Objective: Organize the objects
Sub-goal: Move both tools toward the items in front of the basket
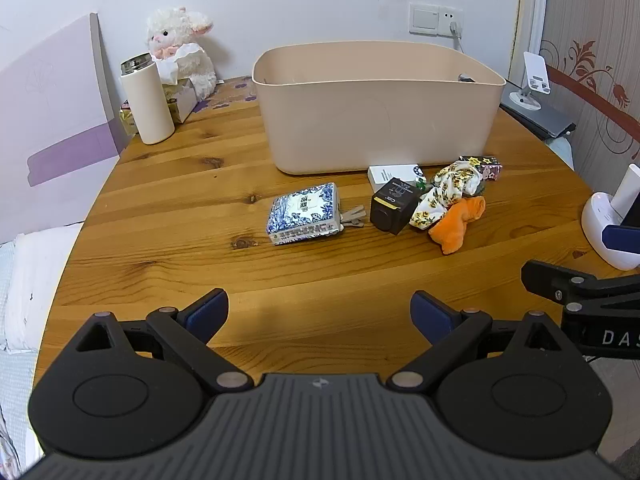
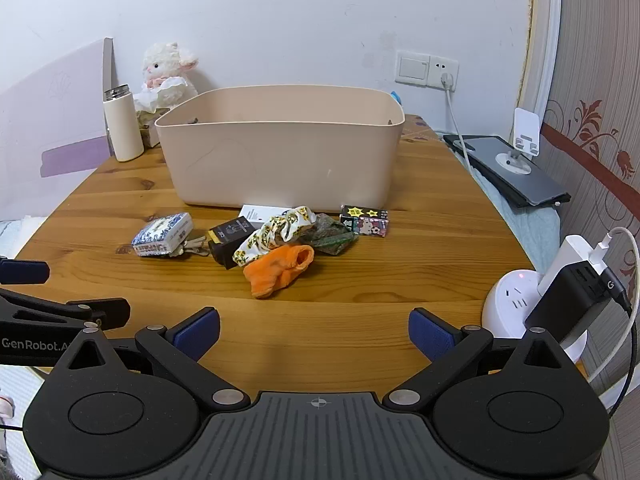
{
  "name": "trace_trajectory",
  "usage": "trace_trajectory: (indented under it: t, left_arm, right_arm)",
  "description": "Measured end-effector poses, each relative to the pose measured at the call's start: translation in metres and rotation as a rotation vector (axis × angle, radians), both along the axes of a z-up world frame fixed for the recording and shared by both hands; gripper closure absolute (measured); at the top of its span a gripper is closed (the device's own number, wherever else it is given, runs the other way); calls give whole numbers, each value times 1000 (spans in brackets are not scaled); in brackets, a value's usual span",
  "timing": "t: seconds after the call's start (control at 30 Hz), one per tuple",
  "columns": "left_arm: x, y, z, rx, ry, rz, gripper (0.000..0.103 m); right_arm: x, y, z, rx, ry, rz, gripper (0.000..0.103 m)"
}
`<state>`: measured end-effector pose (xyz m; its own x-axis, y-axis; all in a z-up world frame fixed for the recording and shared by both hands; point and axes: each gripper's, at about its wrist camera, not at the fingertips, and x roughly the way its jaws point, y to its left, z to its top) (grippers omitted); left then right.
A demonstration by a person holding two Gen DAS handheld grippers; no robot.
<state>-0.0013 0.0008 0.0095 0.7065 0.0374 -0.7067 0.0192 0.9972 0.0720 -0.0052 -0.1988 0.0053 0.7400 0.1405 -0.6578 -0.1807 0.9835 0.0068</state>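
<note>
A beige plastic bin [image 1: 376,116] [image 2: 280,148] stands at the back of the wooden table [image 1: 180,184]. In front of it lie a blue-and-white patterned pack [image 1: 305,213] [image 2: 163,234], a black box [image 1: 395,205] [image 2: 232,238], a white box [image 1: 394,173], a floral cloth [image 1: 448,190] [image 2: 280,232], an orange cloth [image 1: 460,222] [image 2: 280,269], a dark green wrapper [image 2: 330,234] and a small cartoon box [image 1: 482,167] [image 2: 365,221]. My left gripper [image 1: 319,316] is open and empty near the table's front edge. My right gripper [image 2: 314,334] is open and empty, just short of the orange cloth.
A white flask [image 1: 146,100] [image 2: 122,124], a tissue box and a plush lamb [image 1: 182,42] stand at the back left. A white socket hub with chargers [image 2: 560,292] sits at the right front edge. A laptop and phone stand [image 2: 516,168] lie at the right.
</note>
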Motion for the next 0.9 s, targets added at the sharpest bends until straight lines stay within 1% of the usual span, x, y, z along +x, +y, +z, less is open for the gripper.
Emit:
trace_trajectory:
  t: [0.27,0.63,0.9]
  left_arm:
    - [0,0,0,1,2,3,5]
    - [12,6,2,-7,8,11,5]
    - [26,10,-1,-28,19,11,5]
  right_arm:
    - [5,0,1,8,5,4,2]
    - [15,4,1,11,16,15,6]
    - [24,5,0,8,26,22,8]
